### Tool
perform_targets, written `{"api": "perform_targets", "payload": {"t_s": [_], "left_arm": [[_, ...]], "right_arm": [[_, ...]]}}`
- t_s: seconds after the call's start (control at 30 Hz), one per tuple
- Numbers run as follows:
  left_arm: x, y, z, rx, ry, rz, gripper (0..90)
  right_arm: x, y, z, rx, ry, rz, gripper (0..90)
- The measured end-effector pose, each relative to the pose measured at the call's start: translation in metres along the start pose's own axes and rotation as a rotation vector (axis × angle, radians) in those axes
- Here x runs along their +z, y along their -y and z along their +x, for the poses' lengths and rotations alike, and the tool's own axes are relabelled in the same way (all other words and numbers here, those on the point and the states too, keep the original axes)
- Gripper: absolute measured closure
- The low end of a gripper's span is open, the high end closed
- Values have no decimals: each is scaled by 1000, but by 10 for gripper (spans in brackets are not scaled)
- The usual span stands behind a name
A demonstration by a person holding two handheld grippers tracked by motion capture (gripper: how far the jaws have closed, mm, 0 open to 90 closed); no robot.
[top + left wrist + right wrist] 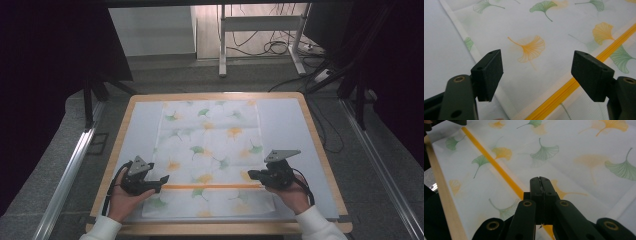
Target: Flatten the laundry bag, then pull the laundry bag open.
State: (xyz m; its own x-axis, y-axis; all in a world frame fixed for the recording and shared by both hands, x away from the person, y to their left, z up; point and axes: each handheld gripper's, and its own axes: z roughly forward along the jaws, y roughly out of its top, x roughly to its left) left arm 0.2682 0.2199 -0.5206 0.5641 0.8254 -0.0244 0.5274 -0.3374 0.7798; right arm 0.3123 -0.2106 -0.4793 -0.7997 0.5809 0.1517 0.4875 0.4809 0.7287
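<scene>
Orange zip strip (212,186) of the leaf-printed bag (210,145), flat on the table (320,145), looks about fully pressed: right gripper (255,174) pinched on its right end, left gripper (162,181) wide open at the other.

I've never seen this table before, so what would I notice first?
First, the big white bag printed with green and orange leaves, lying flat in the middle of the table. Next, the orange strip running across the bag near the person's edge. A black gripper sits at each end of the strip: the left gripper with jaws wide open, the right gripper with jaws shut, over the strip.
</scene>
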Motion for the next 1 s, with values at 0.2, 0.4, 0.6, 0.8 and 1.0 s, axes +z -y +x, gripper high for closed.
{"api": "perform_targets", "payload": {"t_s": [0.2, 0.4, 0.6, 0.8, 1.0], "left_arm": [[-2, -3, -7, 7, 2, -10, 252], [0, -7, -16, 30, 15, -8, 253], [2, -14, -24, 42, 32, -20, 257], [5, -22, -35, 55, 68, -41, 250], [10, -29, -44, 75, 78, -45, 252]], "right_arm": [[-11, 16, 11, 5, -3, 1, 893], [-17, 31, 16, 15, -10, 11, 893], [-25, 43, 16, 42, 1, 8, 893], [-24, 48, 16, 55, 15, 21, 892], [-21, 49, 17, 55, 20, 33, 892]]}}
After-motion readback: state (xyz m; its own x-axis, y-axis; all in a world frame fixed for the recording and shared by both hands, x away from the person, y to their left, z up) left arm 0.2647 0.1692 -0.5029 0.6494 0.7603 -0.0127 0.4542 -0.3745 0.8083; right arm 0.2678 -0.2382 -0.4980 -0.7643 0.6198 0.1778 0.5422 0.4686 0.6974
